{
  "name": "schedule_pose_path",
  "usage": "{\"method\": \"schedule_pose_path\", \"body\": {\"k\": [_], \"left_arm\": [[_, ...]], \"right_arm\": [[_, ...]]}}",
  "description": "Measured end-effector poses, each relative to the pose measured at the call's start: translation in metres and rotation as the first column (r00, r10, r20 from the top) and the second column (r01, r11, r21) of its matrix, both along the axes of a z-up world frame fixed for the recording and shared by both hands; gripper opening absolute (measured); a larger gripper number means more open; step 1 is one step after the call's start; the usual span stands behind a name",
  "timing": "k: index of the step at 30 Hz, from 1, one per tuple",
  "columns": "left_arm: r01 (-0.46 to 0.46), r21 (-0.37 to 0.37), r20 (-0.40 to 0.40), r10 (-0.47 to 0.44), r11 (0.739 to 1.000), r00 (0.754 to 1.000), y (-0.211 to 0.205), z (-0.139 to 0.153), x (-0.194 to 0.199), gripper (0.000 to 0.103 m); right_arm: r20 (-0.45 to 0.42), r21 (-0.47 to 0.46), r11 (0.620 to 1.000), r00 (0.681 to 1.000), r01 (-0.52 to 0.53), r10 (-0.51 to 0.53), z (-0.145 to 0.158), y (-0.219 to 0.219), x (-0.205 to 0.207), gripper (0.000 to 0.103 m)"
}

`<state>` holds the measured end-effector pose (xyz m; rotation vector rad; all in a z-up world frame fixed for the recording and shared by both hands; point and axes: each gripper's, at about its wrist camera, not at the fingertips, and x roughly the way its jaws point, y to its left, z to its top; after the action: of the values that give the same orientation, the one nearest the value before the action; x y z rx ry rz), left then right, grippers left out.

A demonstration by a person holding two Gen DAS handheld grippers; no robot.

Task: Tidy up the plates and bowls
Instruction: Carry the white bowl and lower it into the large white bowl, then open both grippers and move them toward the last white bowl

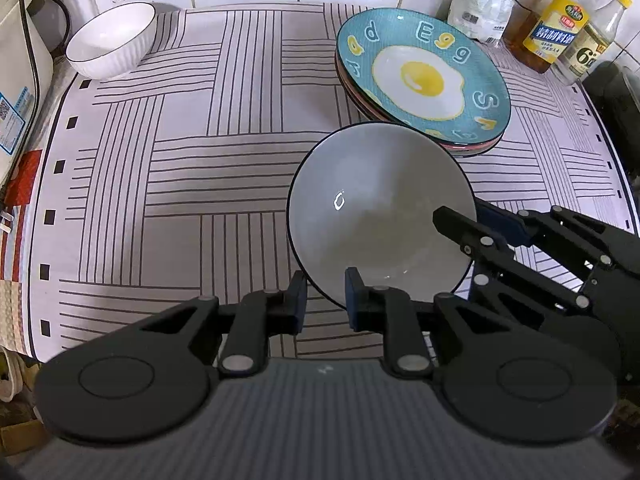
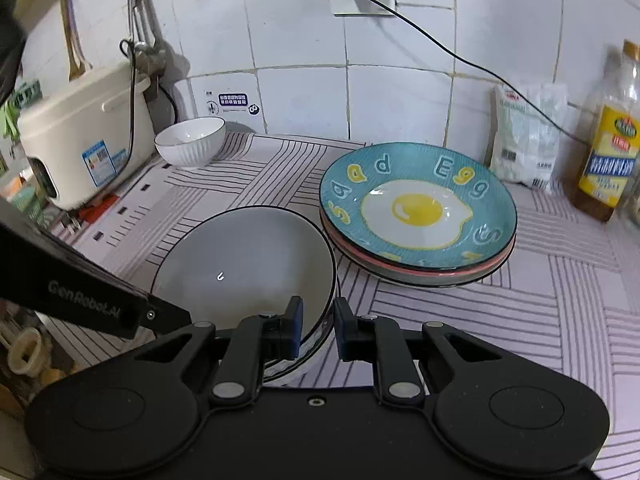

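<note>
Both grips clenched on the grey bowl (image 1: 380, 216) rim — left hand-held gripper (image 1: 325, 302) at its near edge, right hand-held gripper (image 2: 318, 330) at its side — bowl just above the surface (image 1: 180, 184), beside the plate stack (image 2: 418, 216), white bowl (image 1: 112, 40) well apart.

My left wrist view looks steeply down, close over the counter's near edge; my right looks shallower toward the tiled wall (image 2: 304, 92). Both share the grey bowl (image 1: 380, 208) (image 2: 244, 268).

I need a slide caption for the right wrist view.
Both grippers clamp the grey bowl's rim beside stacked egg plates.
</note>
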<state>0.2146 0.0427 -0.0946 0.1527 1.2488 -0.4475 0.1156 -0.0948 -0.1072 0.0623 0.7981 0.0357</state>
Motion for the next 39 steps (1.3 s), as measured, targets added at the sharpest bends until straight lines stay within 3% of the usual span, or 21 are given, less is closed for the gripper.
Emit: {"method": "schedule_pose_path", "body": {"k": [10, 21, 24, 27, 34, 36, 39], "left_arm": [[-0.026, -0.022, 0.003, 0.026, 0.999, 1.0, 0.003, 0.0, -0.001, 0.021], [-0.007, -0.021, 0.11, 0.009, 1.0, 0.994, 0.016, 0.017, -0.016, 0.022], [-0.025, -0.032, 0.119, 0.029, 0.999, 0.992, 0.025, 0.022, -0.019, 0.023], [-0.03, -0.057, 0.111, 0.036, 0.998, 0.993, 0.036, 0.031, -0.019, 0.024], [-0.049, -0.032, 0.141, 0.053, 0.998, 0.989, 0.063, 0.045, -0.018, 0.026], [-0.068, -0.027, 0.155, 0.071, 0.997, 0.985, 0.075, 0.049, -0.014, 0.028], [-0.088, -0.026, 0.175, 0.091, 0.996, 0.98, 0.09, 0.055, -0.006, 0.041]], "right_arm": [[0.027, -0.046, 0.999, 1.0, -0.01, 0.012, -0.004, 0.006, -0.002, 0.023], [0.043, -0.065, 0.996, 0.997, -0.065, 0.068, 0.017, 0.014, -0.021, 0.024], [0.081, -0.038, 0.996, 0.993, -0.086, 0.089, 0.028, 0.016, -0.03, 0.032], [0.175, -0.051, 0.997, 0.982, -0.061, 0.069, 0.04, 0.021, -0.042, 0.048], [0.23, -0.069, 0.988, 0.962, -0.136, 0.148, 0.052, 0.042, -0.049, 0.063], [0.241, -0.077, 0.986, 0.957, -0.146, 0.161, 0.05, 0.051, -0.049, 0.065], [0.246, -0.061, 0.986, 0.954, -0.158, 0.168, 0.047, 0.063, -0.044, 0.069]]}}
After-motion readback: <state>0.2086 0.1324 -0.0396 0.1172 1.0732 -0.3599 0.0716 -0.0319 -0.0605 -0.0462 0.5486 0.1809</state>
